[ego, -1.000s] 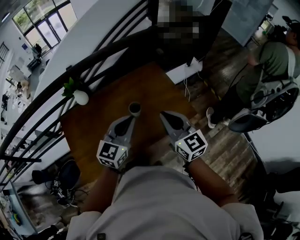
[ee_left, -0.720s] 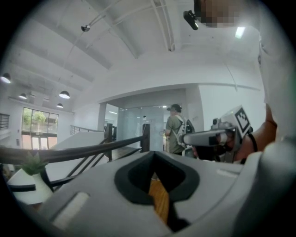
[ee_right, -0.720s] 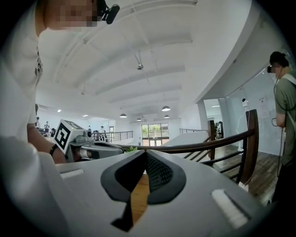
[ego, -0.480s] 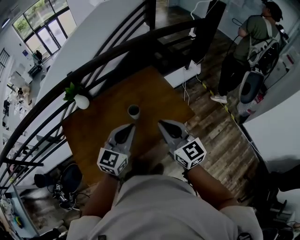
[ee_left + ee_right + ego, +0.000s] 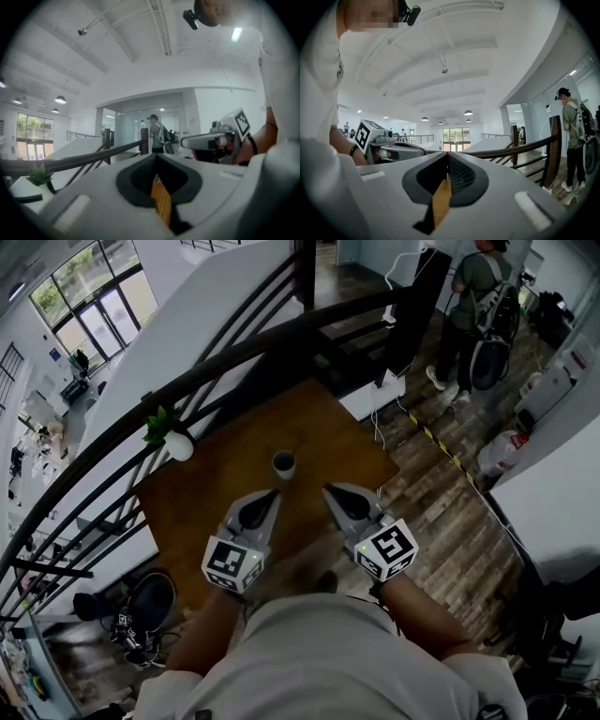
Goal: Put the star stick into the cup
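While both grippers hang side by side over the brown table (image 5: 323, 423), the left gripper (image 5: 271, 497) is clenched: its own view shows the jaws pressed together at the tip (image 5: 156, 158), with nothing between them and only a sliver of wooden tabletop showing through the gap lower down. Right gripper (image 5: 329, 490) is the same, jaws squeezed tight (image 5: 447, 157), pads meeting, nothing gripped.

Cup (image 5: 283, 464) stands upright on the table just ahead of the left gripper's tip, ahead and to the left of the right gripper's tip, touching neither. Cup interior is too dark and small to read. Star stick can't be made out in any view.

Further out to the left of the left gripper, at the table's edge, there's a white vase with a green sprig (image 5: 177, 444). Beyond the cup, a dark curved railing (image 5: 234, 348) runs past the table's far side. Each gripper sees the other beside it: the right one shows in the left gripper view (image 5: 211, 138), the left one in the right gripper view (image 5: 396, 151). A person with a backpack (image 5: 472, 292) stands well beyond the right gripper on the wood floor.
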Demonstrator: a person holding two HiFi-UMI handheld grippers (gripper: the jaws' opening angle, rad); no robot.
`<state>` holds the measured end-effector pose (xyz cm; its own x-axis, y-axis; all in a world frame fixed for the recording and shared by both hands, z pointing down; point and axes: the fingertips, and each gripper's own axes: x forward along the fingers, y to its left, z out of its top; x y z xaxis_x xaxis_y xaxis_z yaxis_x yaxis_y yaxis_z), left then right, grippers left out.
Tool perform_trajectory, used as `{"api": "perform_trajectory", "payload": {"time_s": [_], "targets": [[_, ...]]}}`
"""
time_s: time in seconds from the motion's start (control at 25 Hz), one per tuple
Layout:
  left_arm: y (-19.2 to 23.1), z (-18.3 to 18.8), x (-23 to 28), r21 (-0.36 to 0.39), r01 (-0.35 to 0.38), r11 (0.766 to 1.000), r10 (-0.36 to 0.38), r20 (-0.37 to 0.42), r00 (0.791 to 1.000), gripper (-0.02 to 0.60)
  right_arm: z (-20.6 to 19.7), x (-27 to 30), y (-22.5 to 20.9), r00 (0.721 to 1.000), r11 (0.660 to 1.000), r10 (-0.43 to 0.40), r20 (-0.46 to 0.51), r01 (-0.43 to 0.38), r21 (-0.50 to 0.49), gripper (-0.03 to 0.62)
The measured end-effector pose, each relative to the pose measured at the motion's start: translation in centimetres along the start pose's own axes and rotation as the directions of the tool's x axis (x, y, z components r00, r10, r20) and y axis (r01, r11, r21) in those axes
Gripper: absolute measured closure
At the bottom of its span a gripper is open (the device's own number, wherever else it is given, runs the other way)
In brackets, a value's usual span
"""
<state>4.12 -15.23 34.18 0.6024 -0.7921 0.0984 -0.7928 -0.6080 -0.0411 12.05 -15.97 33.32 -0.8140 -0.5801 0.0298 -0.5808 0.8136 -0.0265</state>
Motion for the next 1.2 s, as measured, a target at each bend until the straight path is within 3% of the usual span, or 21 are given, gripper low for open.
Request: {"api": "perform_trajectory", "payload": {"time_s": [0.48,0.76,1.2], "targets": [[1.4,-0.2,-12.8,0.010,0.053,0.999,-0.053,-0.008,0.999,0.580,1.5,3.0,12.8,0.999,0.999,-0.039,0.018,0.039,-0.004,0.586],[0.8,-2.3,-18.9,0.001,0.097,0.995,-0.097,-0.021,0.995,0.580,0.4,2.4,19.8,0.997,0.997,-0.077,0.006,0.077,-0.008,0.586],[-3.6,-2.1,-22.6,-0.035,0.095,0.995,-0.095,0.002,0.995,0.580,0.5,-1.6,24.2,0.998,0.997,-0.068,-0.011,0.068,-0.043,0.586]]}}
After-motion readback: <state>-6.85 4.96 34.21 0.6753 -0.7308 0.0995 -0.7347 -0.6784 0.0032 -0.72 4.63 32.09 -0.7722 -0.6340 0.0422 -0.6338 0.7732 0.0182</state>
